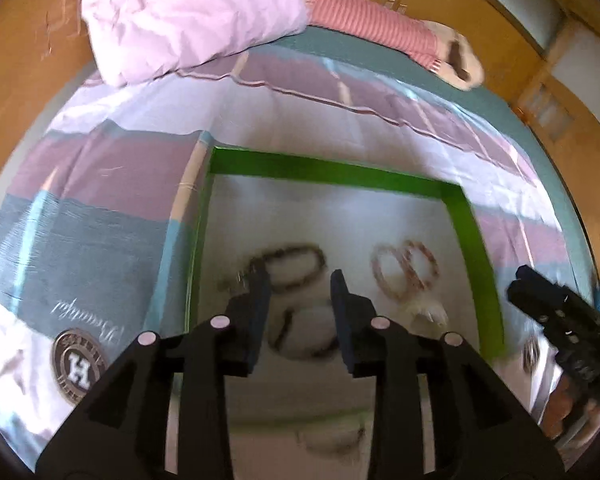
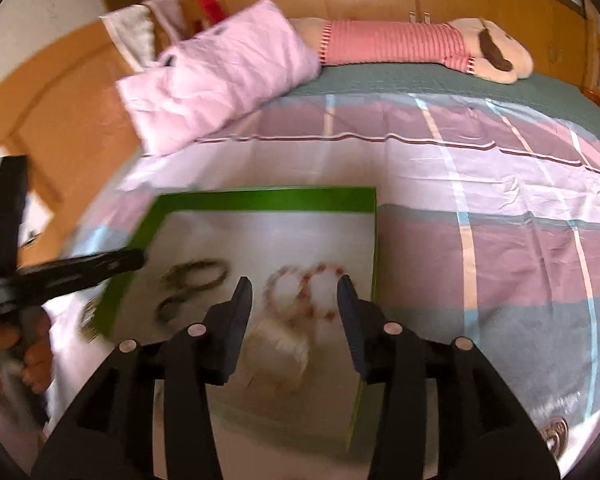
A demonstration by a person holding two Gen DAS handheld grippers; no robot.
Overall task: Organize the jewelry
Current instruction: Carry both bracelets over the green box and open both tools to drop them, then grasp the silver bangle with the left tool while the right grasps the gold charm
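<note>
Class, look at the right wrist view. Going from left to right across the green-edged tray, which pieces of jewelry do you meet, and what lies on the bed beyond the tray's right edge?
Dark beaded bracelets → red and pink beaded bracelets → tray's green right edge → striped bedsheet.

Bright daylight, motion blur, fisheye-warped edges

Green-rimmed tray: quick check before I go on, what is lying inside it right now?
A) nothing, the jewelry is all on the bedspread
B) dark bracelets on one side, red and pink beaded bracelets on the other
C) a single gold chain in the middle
B: in the right wrist view the green-rimmed tray holds dark bracelets toward the left and red and pink beaded bracelets toward the right.
</note>
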